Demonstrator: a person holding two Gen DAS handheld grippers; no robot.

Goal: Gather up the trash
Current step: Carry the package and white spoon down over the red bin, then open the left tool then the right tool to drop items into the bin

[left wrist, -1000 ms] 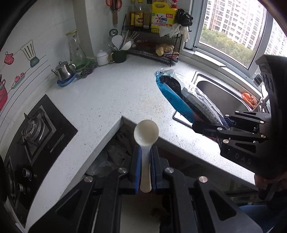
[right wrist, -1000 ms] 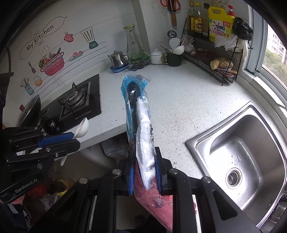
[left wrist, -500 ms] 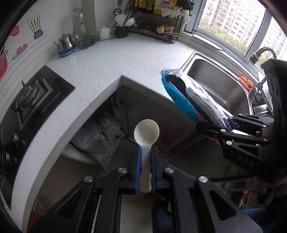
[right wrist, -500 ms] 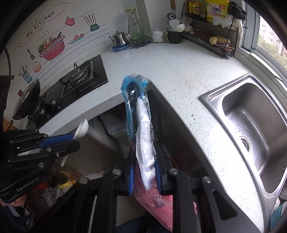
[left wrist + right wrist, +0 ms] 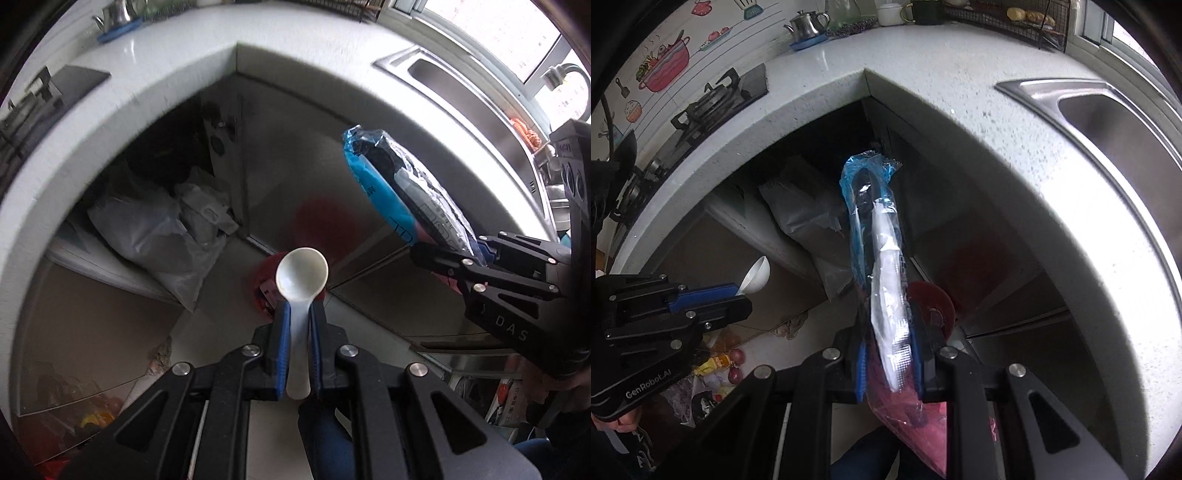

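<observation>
My left gripper (image 5: 298, 314) is shut on the handle of a white plastic spoon (image 5: 301, 277), its bowl pointing forward. In the right wrist view the same left gripper (image 5: 738, 293) and the spoon (image 5: 755, 276) show at the left. My right gripper (image 5: 888, 325) is shut on a crumpled blue, black and white plastic wrapper (image 5: 875, 236) that sticks out ahead of the jaws. The wrapper (image 5: 399, 192) also appears at the right of the left wrist view, with the right gripper (image 5: 476, 254) clamped on it. Both grippers point steeply down below the counter edge, above a red bin (image 5: 264, 280) on the floor.
A white speckled countertop (image 5: 979, 110) curves around above, with a steel sink (image 5: 1108, 107) at the right and a gas hob (image 5: 713, 99) at the left. Grey plastic bags (image 5: 155, 236) sit in the open corner cabinet. Loose litter (image 5: 716, 369) lies on the floor at the lower left.
Both grippers have dropped from counter height to below the counter edge, still holding the spoon and the wrapper. The open cabinet, the floor and the red bin have come into view.
</observation>
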